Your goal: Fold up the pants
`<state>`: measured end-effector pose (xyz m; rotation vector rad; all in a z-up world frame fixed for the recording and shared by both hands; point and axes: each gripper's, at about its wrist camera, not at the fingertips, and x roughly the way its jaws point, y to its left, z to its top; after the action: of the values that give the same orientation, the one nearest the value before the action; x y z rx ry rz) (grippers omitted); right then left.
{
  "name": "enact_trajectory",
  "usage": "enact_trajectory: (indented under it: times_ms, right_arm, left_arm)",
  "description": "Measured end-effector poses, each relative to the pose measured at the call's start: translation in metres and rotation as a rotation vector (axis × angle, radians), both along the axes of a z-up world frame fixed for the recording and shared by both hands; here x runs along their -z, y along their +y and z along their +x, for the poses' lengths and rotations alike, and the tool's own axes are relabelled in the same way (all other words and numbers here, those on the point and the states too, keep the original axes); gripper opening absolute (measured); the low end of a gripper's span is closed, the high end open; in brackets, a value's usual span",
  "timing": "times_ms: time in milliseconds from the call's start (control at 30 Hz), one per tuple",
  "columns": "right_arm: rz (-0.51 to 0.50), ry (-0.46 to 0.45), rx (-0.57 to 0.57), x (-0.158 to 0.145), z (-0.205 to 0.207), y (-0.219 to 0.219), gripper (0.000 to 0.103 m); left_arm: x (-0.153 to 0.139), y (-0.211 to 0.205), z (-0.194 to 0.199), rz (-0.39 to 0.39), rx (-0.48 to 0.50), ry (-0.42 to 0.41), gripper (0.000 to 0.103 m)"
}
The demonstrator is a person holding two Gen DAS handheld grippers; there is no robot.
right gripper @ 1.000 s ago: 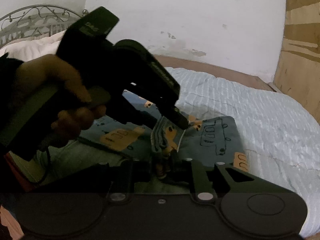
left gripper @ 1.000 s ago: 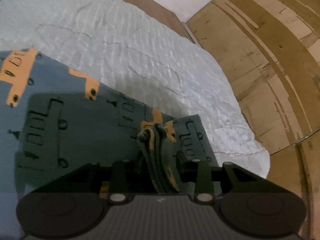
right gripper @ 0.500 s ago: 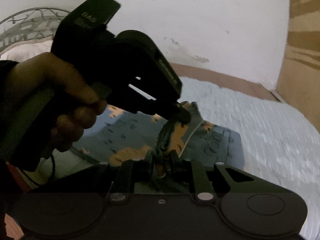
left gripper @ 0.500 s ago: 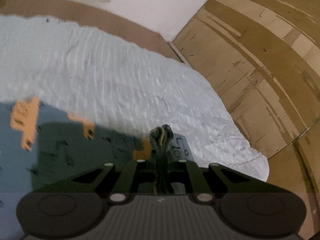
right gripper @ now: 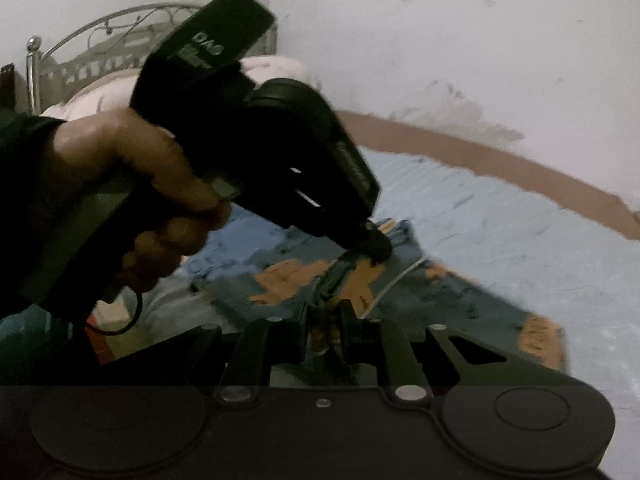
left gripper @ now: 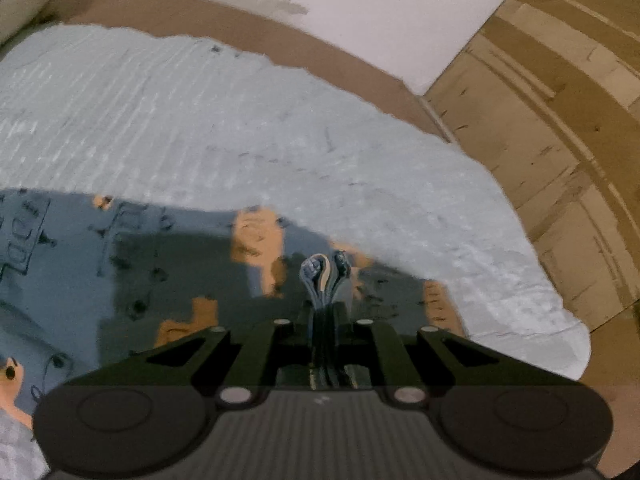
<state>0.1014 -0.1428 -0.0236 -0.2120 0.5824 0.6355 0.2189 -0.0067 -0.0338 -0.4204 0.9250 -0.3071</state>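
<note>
The pants are blue with orange and outlined vehicle prints and lie on the pale bedspread. My left gripper is shut on a bunched edge of the pants and holds it above the cloth. My right gripper is shut on another bunch of the same pants. In the right wrist view the left gripper, held in a hand, pinches the cloth just ahead of my right fingers.
A white wall with a brown bed rail runs behind the bed. Wooden panelling stands on the right. A metal headboard and a pillow are at the far left.
Both grippers have lifted and carried the gripped pants edge forward over the lying cloth. The views tilted up toward the wall. Both grips stayed shut.
</note>
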Motion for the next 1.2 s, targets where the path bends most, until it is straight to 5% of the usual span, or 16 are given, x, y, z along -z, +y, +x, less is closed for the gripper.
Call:
enact_trajectory:
  times_ms: [300, 400, 467, 500, 667, 767, 867, 1200]
  right_arm:
    - [0.009, 0.053, 0.011, 0.016, 0.009, 0.012, 0.02]
    - [0.029, 0.043, 0.015, 0.016, 0.01, 0.004, 0.027]
    - [0.043, 0.028, 0.025, 0.015, 0.009, -0.002, 0.039]
    - [0.045, 0.017, 0.034, 0.016, 0.008, -0.006, 0.043]
    - [0.044, -0.065, 0.11, 0.008, 0.001, -0.035, 0.084]
    - [0.015, -0.105, 0.205, 0.009, 0.009, -0.059, 0.098]
    - [-0.03, -0.098, 0.309, 0.013, 0.026, -0.081, 0.1]
    - [-0.105, -0.018, 0.47, 0.031, 0.11, -0.125, 0.102]
  left_arm:
    - [0.029, 0.014, 0.003, -0.026, -0.001, 0.023, 0.012]
    - [0.031, 0.02, 0.002, -0.03, -0.024, 0.036, 0.03]
    - [0.029, 0.021, 0.0, -0.024, -0.045, 0.032, 0.059]
    - [0.026, 0.022, -0.001, -0.012, -0.056, 0.023, 0.065]
    - [0.012, 0.012, -0.008, 0.118, -0.094, -0.046, 0.09]
    - [0.011, -0.003, -0.008, 0.221, -0.088, -0.088, 0.095]
    - [0.015, -0.017, -0.006, 0.303, -0.069, -0.106, 0.095]
    - [0.034, -0.021, 0.009, 0.348, -0.117, -0.084, 0.099]
